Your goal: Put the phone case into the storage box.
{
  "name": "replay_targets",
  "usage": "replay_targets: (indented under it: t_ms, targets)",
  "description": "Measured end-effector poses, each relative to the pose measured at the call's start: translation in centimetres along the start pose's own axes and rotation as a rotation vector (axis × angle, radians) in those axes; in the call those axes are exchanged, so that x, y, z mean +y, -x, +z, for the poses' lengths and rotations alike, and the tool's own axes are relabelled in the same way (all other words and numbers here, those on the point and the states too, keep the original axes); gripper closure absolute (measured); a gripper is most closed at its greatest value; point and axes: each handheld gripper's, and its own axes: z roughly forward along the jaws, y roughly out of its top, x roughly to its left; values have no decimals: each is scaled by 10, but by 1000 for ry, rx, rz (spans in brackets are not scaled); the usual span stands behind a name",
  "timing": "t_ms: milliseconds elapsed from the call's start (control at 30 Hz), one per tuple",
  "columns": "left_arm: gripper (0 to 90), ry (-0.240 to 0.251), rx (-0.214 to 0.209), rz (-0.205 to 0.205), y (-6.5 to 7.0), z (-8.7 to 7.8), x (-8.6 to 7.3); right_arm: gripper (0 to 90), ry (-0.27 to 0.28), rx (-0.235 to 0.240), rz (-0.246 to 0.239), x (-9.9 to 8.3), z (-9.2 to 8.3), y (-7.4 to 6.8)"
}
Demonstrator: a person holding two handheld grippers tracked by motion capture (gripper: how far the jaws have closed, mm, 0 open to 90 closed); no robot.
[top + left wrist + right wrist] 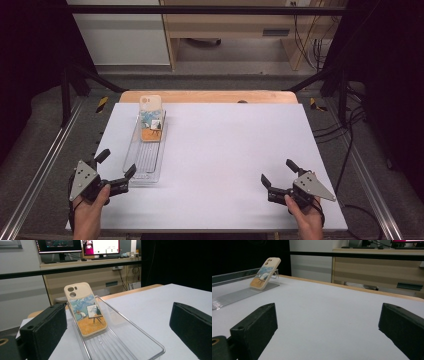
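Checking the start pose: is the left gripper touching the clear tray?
Cannot tell. In the high view the left gripper has one jaw tip right at the clear tray; no plain gap or contact.

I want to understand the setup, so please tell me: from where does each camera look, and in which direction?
High view: above the near edge, facing forward and down on the table; both hands and claws show.
Left gripper view: on the left claw, facing the phone case leaning in the clear tray; own open jaws show.
Right gripper view: on the right claw, looking low across the table; own open jaws show.
All share the case and tray.
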Motion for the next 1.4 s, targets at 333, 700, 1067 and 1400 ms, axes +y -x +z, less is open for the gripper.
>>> replay_targets:
  t_ms: [333,700,1067,1400]
  targets:
    - [10,-12,-9,-10,1,-1,-9,24,1,0,-1,0,0,0]
    - [11,-10,-24,-25,-2,1,-19,24,1,0,0,0,0,1]
    - [12,-10,-25,-27,-2,-1,-26,24,1,0,-6,0,-1,1]
    - [12,-12,-26,-31,0,0,-31,24,4,-2,-12,0,-1,1]
